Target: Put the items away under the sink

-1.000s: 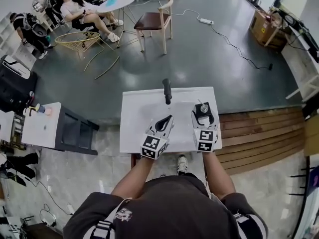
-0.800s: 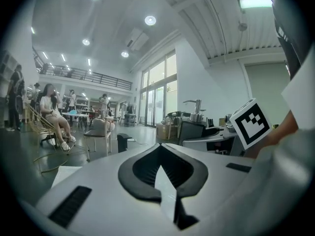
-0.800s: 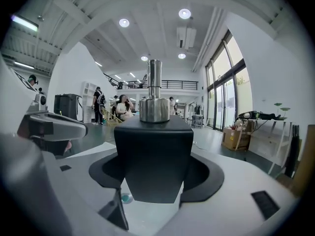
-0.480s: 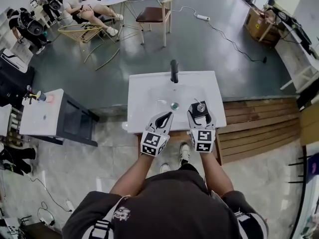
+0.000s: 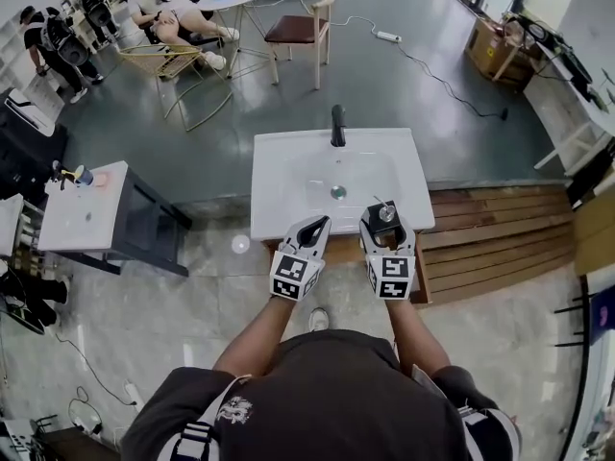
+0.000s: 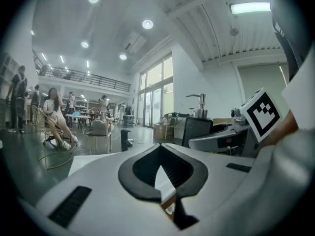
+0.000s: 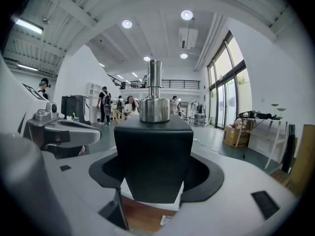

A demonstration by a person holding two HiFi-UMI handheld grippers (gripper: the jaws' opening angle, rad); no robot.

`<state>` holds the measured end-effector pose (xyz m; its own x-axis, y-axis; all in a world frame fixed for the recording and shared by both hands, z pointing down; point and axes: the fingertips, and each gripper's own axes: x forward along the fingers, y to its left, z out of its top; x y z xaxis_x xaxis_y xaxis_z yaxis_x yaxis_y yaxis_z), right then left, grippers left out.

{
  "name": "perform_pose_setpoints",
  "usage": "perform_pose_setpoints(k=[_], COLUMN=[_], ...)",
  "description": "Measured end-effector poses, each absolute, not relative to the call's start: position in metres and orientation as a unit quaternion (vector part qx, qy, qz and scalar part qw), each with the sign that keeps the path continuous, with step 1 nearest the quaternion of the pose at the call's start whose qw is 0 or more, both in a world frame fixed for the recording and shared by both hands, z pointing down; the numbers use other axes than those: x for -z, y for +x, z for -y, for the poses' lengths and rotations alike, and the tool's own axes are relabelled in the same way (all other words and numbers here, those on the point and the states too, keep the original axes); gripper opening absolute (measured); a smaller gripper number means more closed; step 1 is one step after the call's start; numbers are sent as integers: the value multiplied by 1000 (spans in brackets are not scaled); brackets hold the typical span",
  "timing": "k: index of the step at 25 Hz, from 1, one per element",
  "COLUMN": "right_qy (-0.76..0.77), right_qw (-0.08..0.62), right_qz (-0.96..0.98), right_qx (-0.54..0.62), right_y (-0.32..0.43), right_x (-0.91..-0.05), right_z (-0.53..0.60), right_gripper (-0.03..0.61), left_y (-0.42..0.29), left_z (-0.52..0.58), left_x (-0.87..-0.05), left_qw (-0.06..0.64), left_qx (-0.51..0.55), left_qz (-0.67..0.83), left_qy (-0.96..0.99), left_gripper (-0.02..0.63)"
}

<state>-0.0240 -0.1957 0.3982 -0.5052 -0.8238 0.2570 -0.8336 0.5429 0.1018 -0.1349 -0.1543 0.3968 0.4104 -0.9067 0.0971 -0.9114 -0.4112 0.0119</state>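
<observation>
Two grippers, one in each hand. The left gripper [image 5: 315,222] has its jaws brought together at the tips with nothing between them. The right gripper [image 5: 386,221] clamps one black soap dispenser [image 7: 153,151] with a single metal pump [image 7: 154,92] on top, held upright. In the head view the dispenser shows over the front edge of the one white sink [image 5: 279,190], right of its drain [image 5: 338,192]. One black faucet [image 5: 338,126] stands at the sink's far side. Each gripper carries one marker cube [image 5: 293,277] printed with black-and-white squares
</observation>
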Motion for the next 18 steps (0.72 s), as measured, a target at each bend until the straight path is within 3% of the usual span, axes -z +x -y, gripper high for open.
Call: perform_pose_setpoints(k=[18], right_qy=[434], right_qw=[125], right_qz=[892], right_qx=[-23], right_y=[8], right_x=[-405], right_z=[78], right_gripper=[325], left_y=[-99], left_z=[18], left_x=[-391], left_qw=[27], left_qx=[-31], left_qz=[610], left_qy=[792], left_gripper=[6])
